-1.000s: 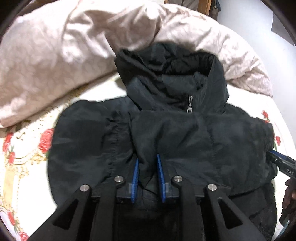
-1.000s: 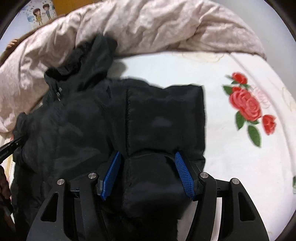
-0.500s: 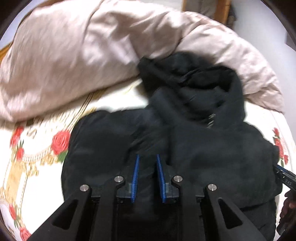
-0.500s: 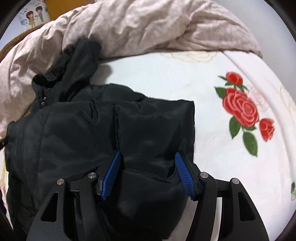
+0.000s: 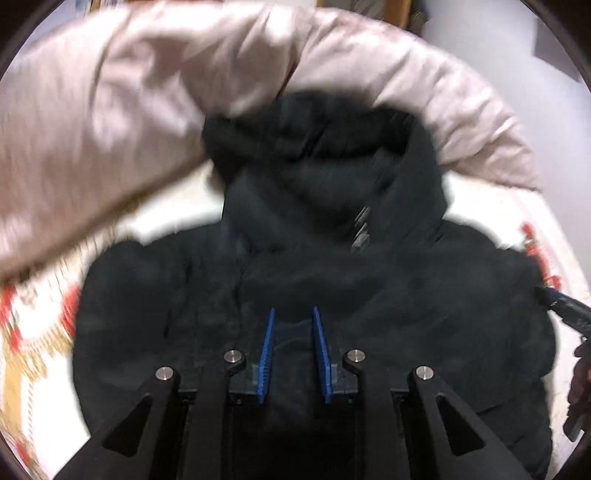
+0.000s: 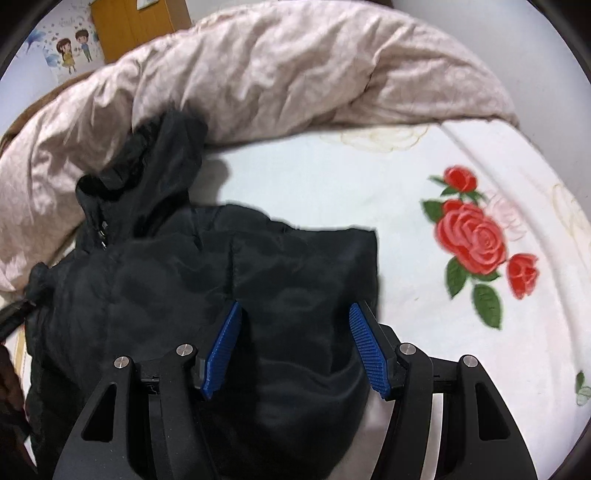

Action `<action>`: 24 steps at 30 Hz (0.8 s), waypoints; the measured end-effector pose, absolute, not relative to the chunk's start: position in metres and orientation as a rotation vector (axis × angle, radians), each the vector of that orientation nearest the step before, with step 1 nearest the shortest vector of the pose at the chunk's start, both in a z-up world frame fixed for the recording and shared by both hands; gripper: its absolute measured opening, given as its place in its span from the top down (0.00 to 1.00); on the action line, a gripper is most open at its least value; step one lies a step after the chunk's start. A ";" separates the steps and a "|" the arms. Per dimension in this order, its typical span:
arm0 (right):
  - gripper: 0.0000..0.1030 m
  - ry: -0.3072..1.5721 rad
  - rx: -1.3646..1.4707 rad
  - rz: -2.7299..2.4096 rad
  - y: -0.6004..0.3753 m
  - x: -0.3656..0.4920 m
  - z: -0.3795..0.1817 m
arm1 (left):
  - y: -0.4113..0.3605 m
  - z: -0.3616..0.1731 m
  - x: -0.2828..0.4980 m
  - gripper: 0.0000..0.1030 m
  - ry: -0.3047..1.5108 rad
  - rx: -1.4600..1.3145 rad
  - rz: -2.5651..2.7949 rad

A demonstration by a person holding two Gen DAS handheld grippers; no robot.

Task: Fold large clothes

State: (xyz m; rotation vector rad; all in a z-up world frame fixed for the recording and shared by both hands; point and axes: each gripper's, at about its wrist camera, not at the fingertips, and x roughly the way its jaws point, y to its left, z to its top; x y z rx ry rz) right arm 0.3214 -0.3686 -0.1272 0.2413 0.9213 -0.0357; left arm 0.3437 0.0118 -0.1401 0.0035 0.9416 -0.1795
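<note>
I see the black hooded jacket [image 5: 332, 280] filling the centre of both frames on the rose-print sheet [image 6: 461, 332]. My left gripper [image 5: 293, 314], jaws narrow and just widening slightly, has fabric between them. My right gripper [image 6: 295, 310] clamps a thick fold.

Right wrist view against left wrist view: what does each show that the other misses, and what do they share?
Only the right wrist view shows the big red rose print, the cartoon wall sticker and the orange wooden door. Only the left wrist view shows the hood head-on, lying against the duvet, and the sheet's gold pattern. Both show the black jacket, the beige duvet and the white sheet, with jacket fabric between each tool's blue pads.
</note>
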 end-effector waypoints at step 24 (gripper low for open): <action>0.39 0.801 0.287 -0.048 -0.328 0.195 -0.030 | 0.023 -0.056 0.226 0.75 0.915 -0.002 -0.190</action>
